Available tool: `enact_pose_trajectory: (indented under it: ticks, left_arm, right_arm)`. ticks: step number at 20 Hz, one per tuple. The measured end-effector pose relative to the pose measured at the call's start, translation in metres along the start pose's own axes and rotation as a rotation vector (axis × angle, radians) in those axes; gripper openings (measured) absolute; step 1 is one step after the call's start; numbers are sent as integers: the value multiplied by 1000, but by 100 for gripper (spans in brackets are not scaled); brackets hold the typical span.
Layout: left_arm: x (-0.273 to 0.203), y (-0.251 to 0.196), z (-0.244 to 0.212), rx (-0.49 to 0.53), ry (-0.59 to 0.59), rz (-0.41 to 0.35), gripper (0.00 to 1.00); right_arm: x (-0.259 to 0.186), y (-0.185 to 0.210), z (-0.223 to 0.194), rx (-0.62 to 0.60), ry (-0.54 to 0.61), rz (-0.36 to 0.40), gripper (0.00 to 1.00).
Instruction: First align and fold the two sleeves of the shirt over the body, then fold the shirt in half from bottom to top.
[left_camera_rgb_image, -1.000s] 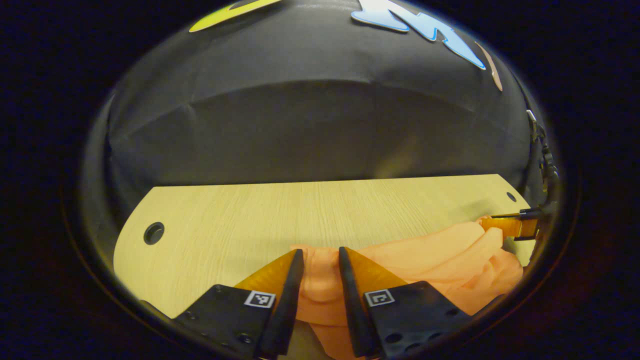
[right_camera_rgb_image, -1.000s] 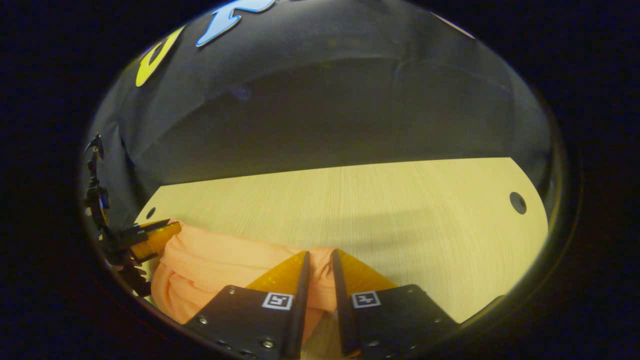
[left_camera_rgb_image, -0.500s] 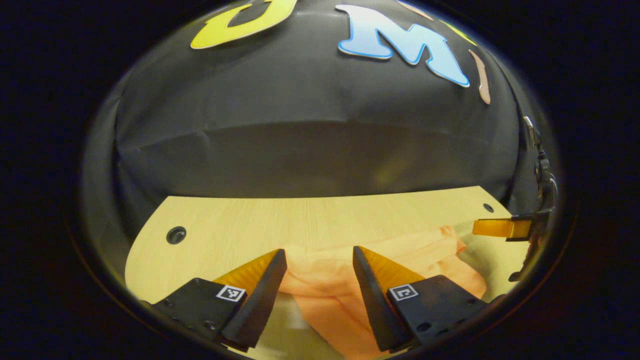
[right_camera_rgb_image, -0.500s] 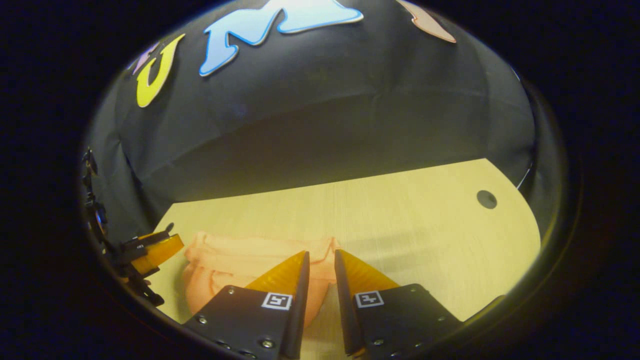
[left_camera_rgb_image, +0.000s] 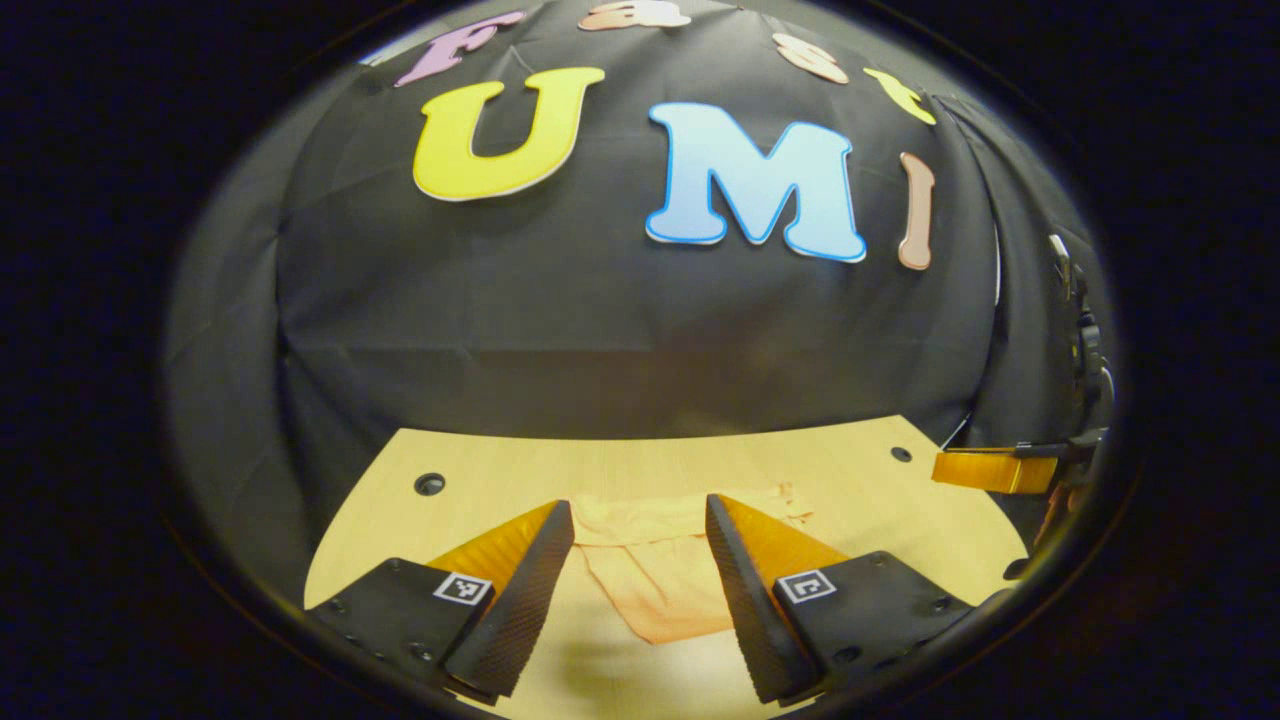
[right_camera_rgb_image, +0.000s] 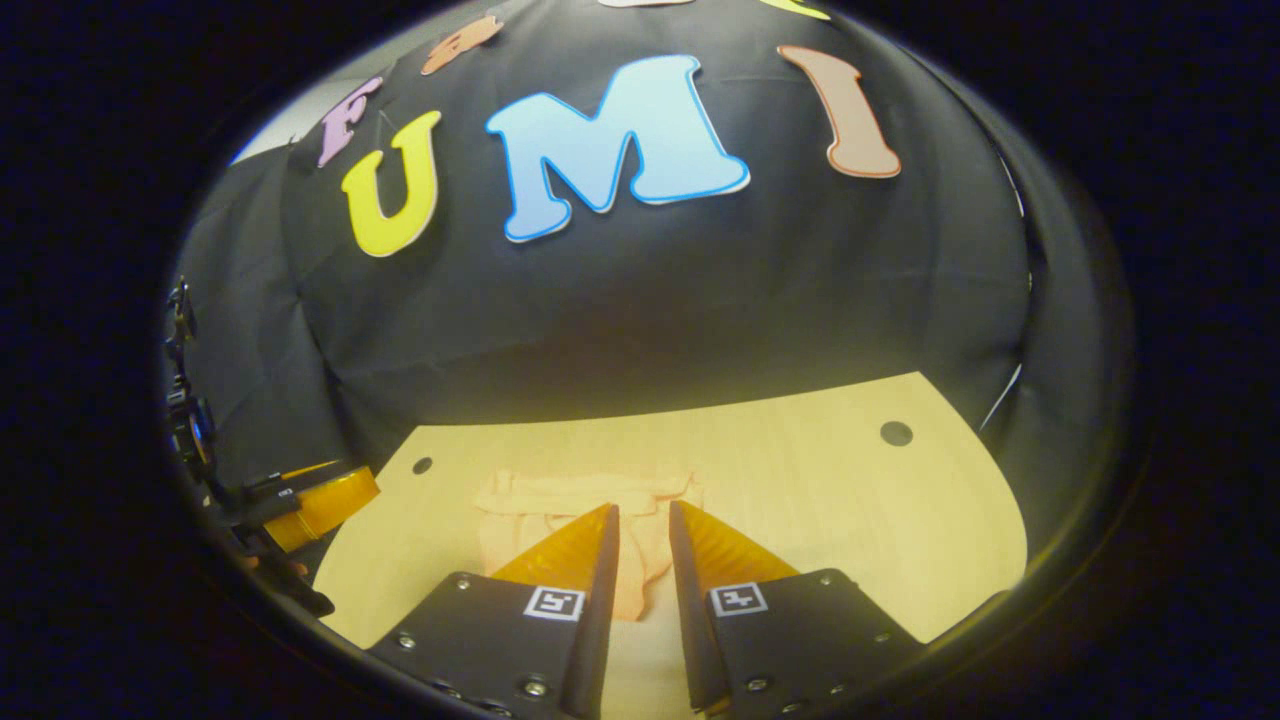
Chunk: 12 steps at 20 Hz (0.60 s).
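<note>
1. Left gripper view: my left gripper (left_camera_rgb_image: 640, 520) hangs above the table (left_camera_rgb_image: 480, 470) with its jaws spread wide and nothing between them; the shirt (left_camera_rgb_image: 670, 575) lies below as a small folded bundle near the table's middle, well clear of my fingers; my right gripper (left_camera_rgb_image: 990, 470) shows at the right edge, also off the cloth.

2. Right gripper view: my right gripper (right_camera_rgb_image: 640, 530) has its jaws drawn close with a narrow gap, and no cloth is pinched in it, so I count it as released; the shirt (right_camera_rgb_image: 560, 500) rests flat on the table (right_camera_rgb_image: 850, 500), its far edge a little bunched; my left gripper (right_camera_rgb_image: 320, 500) sits at the left edge.

3. My judgement: the folding looks done, and the risk now is undoing it; the bundle looks thin and limp, so a finger dipping back and catching that rumpled edge could drag a layer open; the uneven top edge may also let the fold slump by itself.
</note>
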<state>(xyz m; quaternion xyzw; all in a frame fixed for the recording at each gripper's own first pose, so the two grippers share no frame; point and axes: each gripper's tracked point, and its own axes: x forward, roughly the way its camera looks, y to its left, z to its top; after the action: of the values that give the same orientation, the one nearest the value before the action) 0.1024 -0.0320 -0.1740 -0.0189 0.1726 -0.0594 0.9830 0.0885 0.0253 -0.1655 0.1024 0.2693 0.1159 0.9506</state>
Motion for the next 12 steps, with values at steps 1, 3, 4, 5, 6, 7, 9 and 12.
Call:
enact_pose_trajectory:
  ticks: [1, 3, 4, 5, 6, 7, 9, 12]
  left_arm:
    - [-20, -3, 2, 2, -6, 3, 84]
    - [-59, -7, 6, 6, -24, 8, 84]
    - [-74, -10, 6, 6, -31, 5, 88]
    - [-88, -13, 4, 6, -36, 5, 88]
    - [-100, -14, 3, 6, -40, 3, 84]
    - [-111, -17, 1, 6, -44, 3, 84]
    - [-137, -23, 0, 9, -57, 2, 92]
    - [-173, -34, 2, 28, -89, -6, 88]
  right_arm:
    - [-18, 5, -1, -3, -6, 3, 31]
    - [-53, 12, -6, 1, -14, 12, 32]
    - [-68, 16, -10, 5, -16, 17, 31]
    - [-81, 18, -16, 7, -19, 21, 31]
    - [-93, 20, -20, 10, -20, 22, 31]
    - [-104, 22, -25, 13, -27, 21, 31]
    - [-123, 24, -30, 14, -45, 17, 32]
    - [-144, 27, -36, 6, -77, 3, 31]
